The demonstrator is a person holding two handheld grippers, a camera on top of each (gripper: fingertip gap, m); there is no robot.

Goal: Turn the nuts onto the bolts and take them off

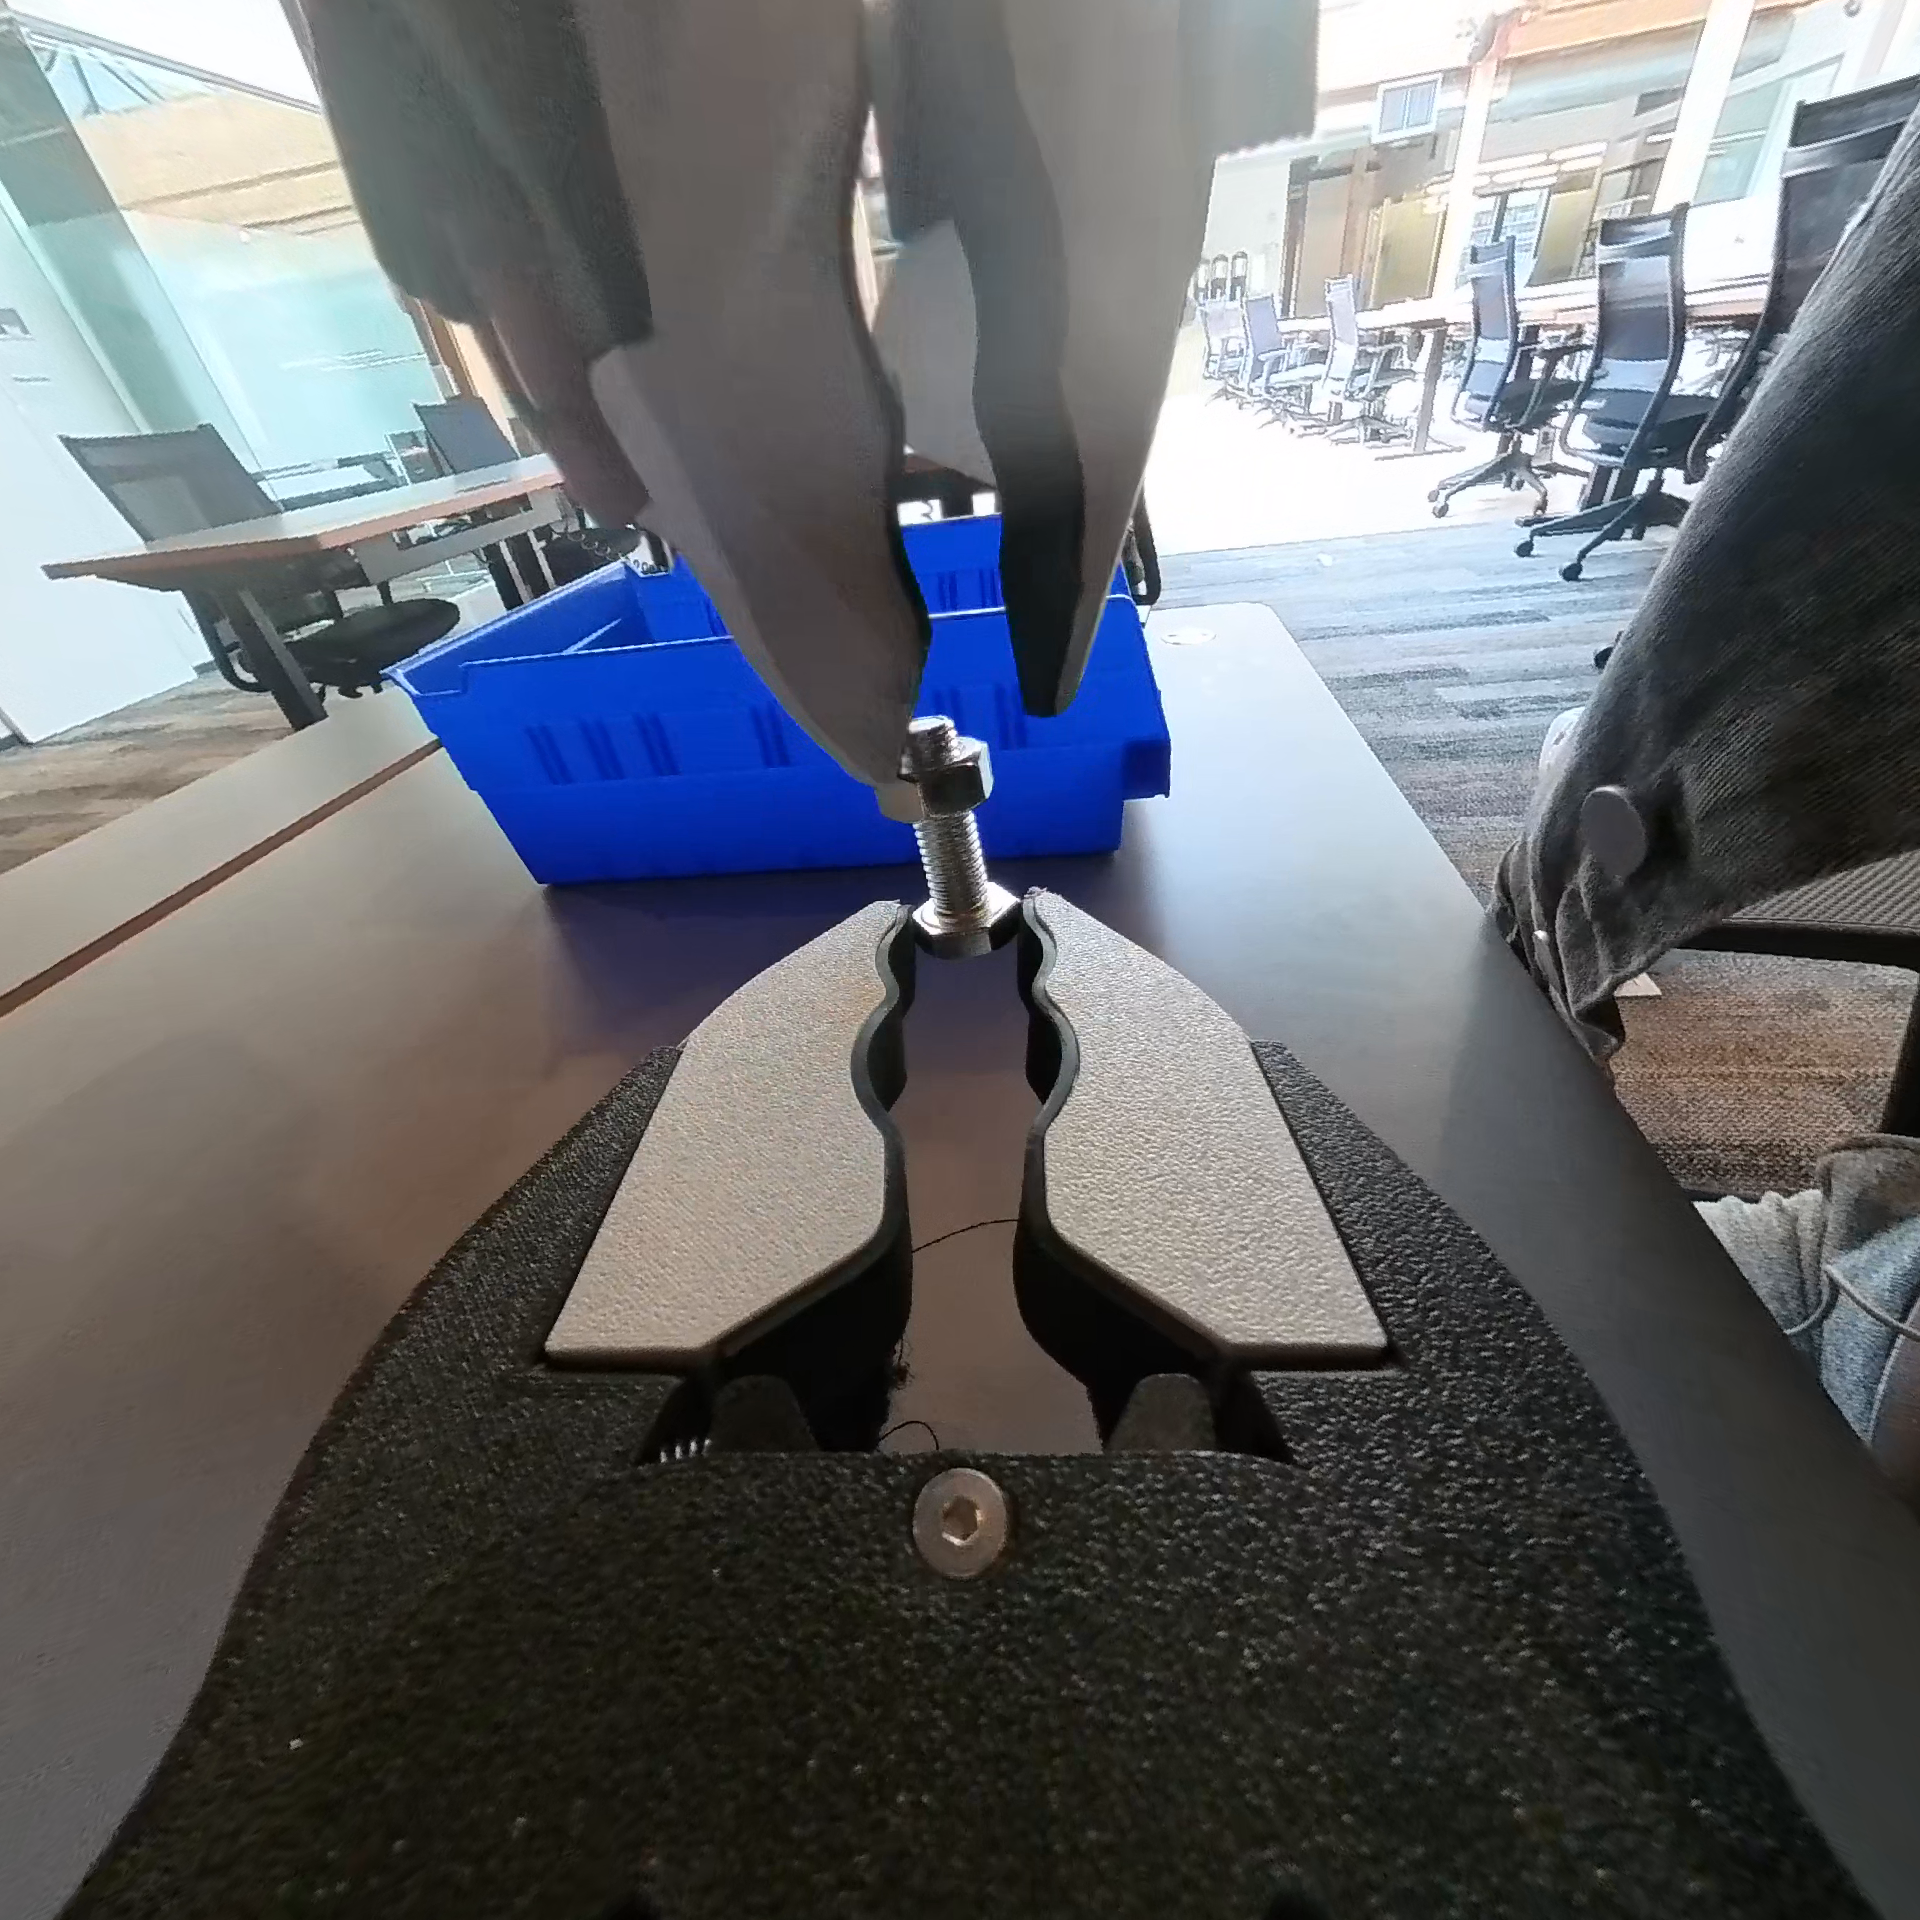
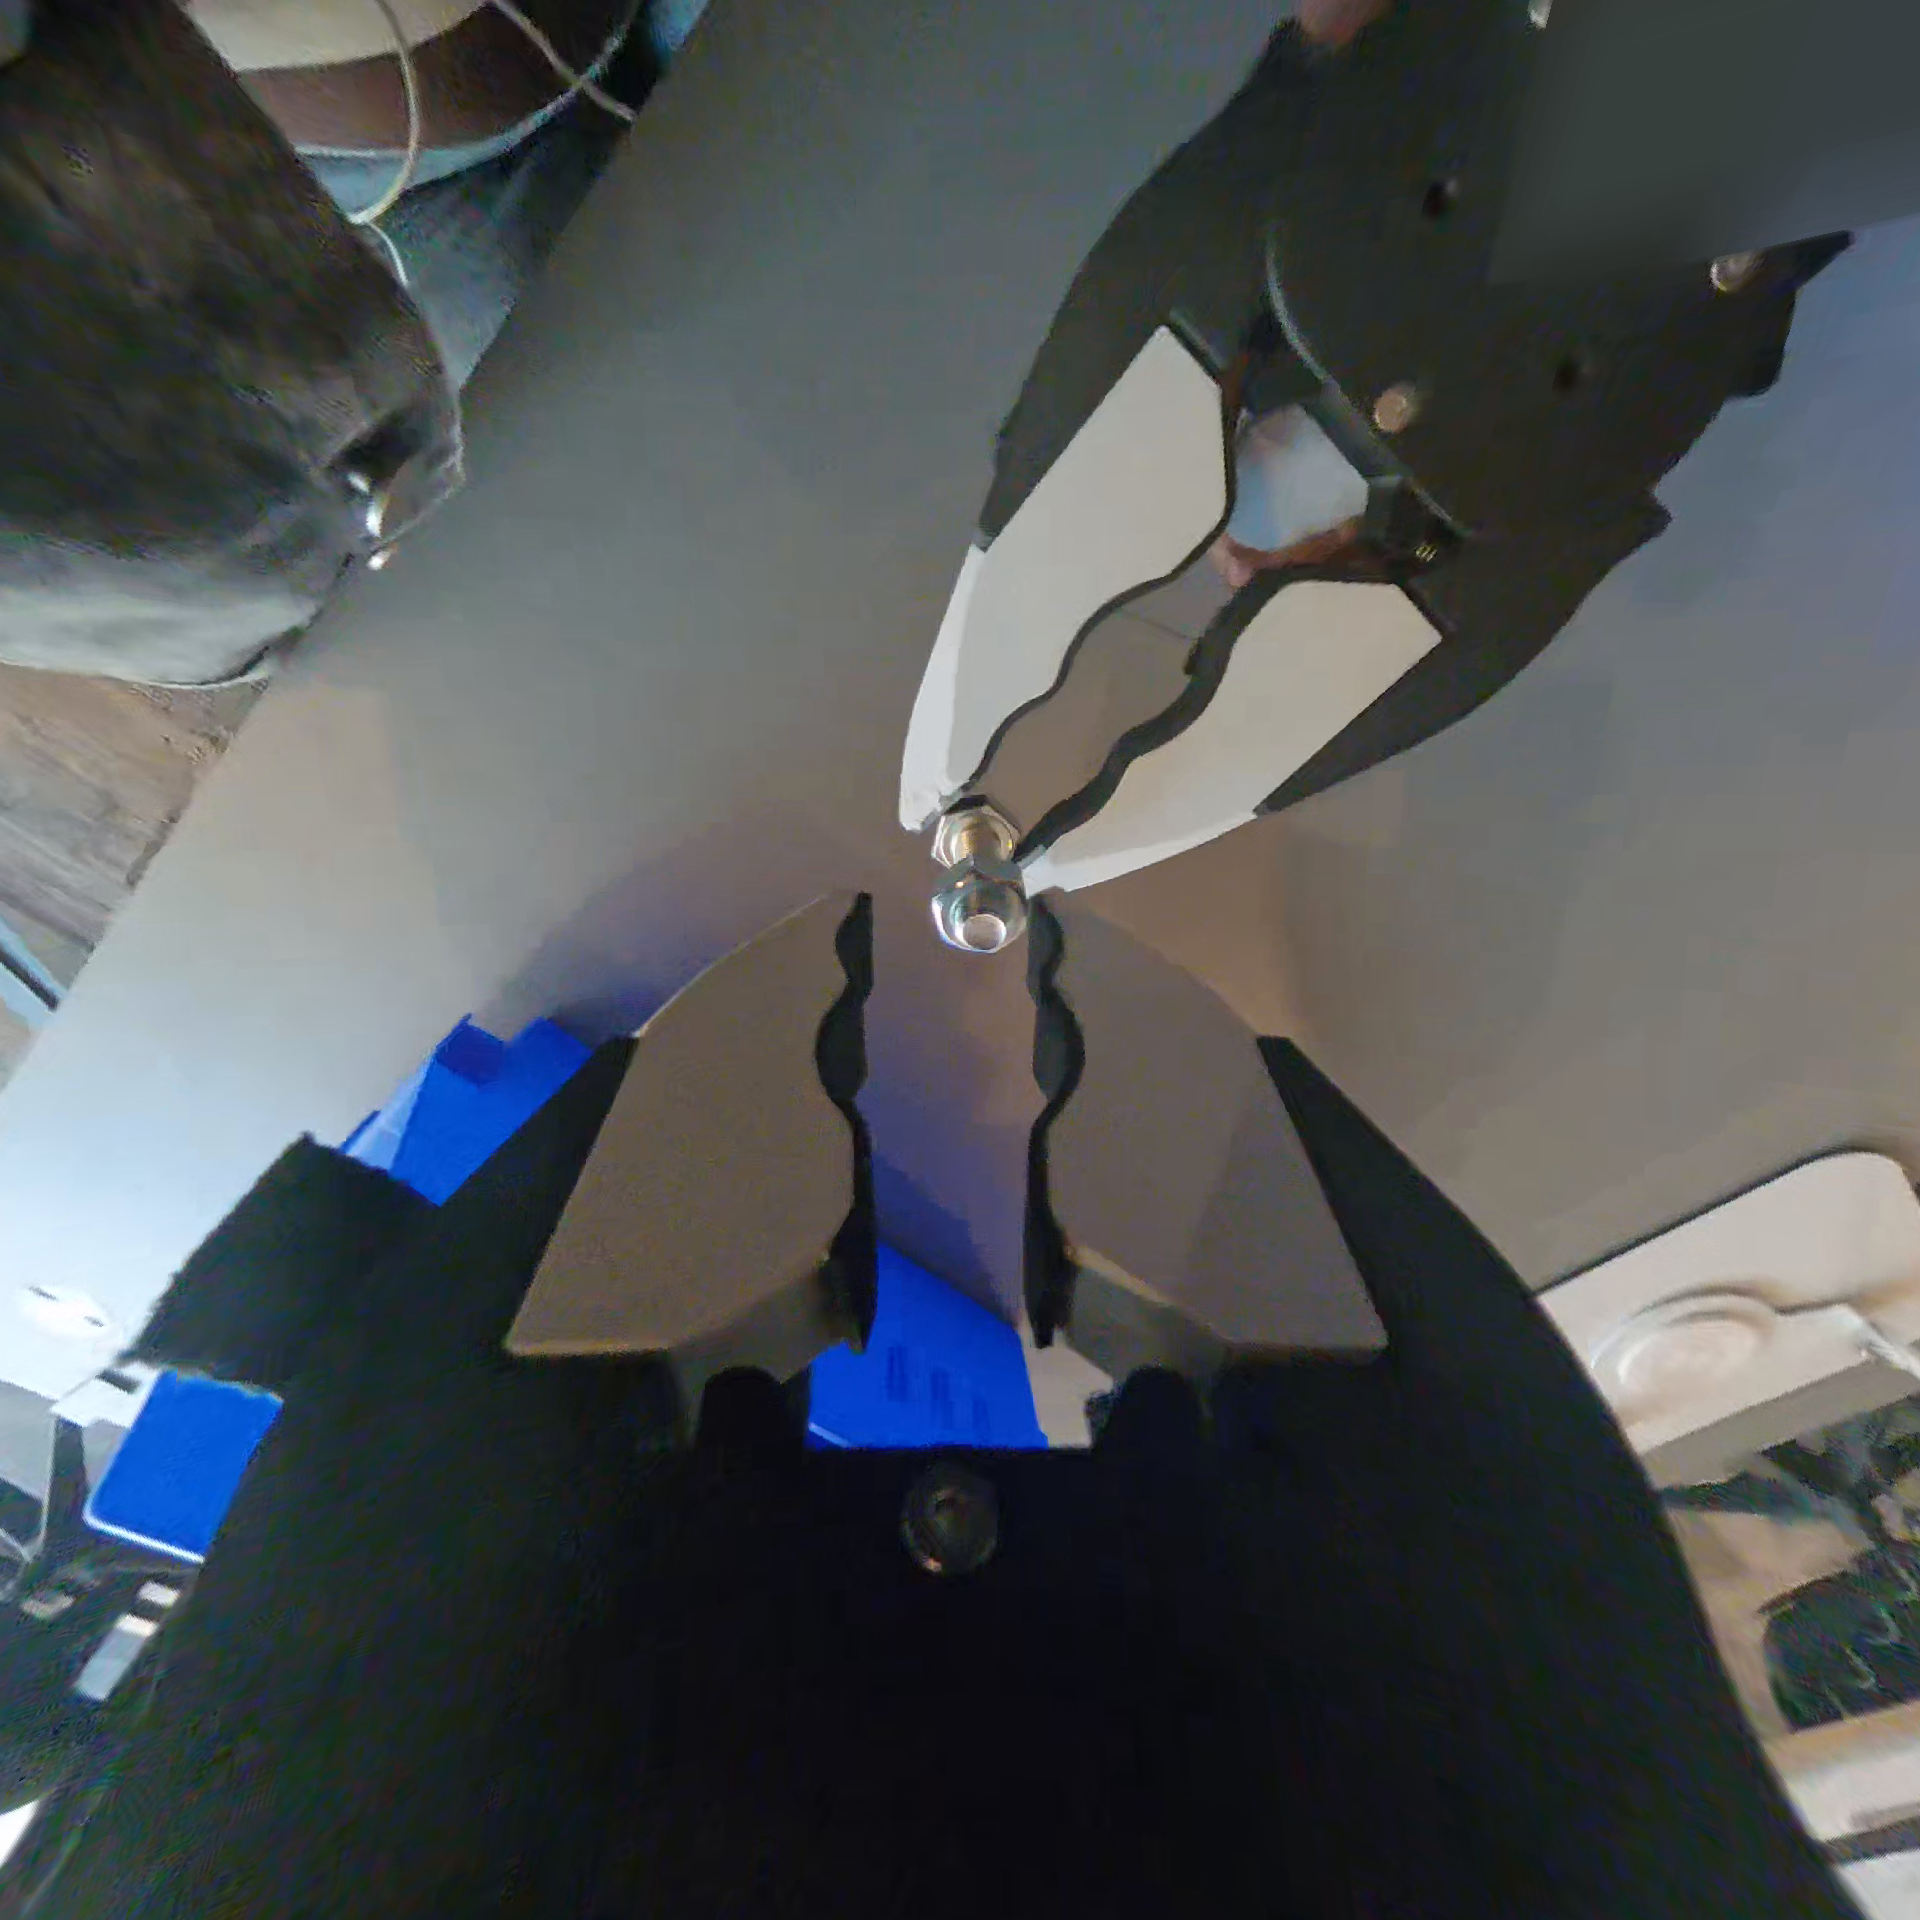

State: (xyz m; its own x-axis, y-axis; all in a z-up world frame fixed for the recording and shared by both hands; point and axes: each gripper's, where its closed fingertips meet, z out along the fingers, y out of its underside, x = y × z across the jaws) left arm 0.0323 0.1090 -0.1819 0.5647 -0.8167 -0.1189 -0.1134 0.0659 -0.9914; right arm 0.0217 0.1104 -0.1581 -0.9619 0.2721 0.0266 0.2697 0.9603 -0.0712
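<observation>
A silver bolt (image 1: 951, 852) stands upright above the dark table (image 1: 312, 1039). My left gripper (image 1: 961, 914) is shut on its hex head (image 1: 961, 928). A hex nut (image 1: 948, 774) sits near the top of the thread. My right gripper (image 1: 971, 748) comes down from above, open, with one finger (image 1: 831, 623) touching the nut's side and the other apart from it. In the right wrist view the nut (image 2: 975, 917) lies between the open tips of my right gripper (image 2: 948, 909). There the left gripper (image 2: 982, 831) reaches in from the upper right, holding the bolt.
A blue plastic bin (image 1: 727, 748) stands on the table just behind the bolt; it also shows in the right wrist view (image 2: 488, 1101). A person's dark sleeve (image 1: 1714, 727) hangs at the table's right edge. Office chairs (image 1: 1621, 343) and desks stand farther back. The tips of both grippers are at nearly the same place.
</observation>
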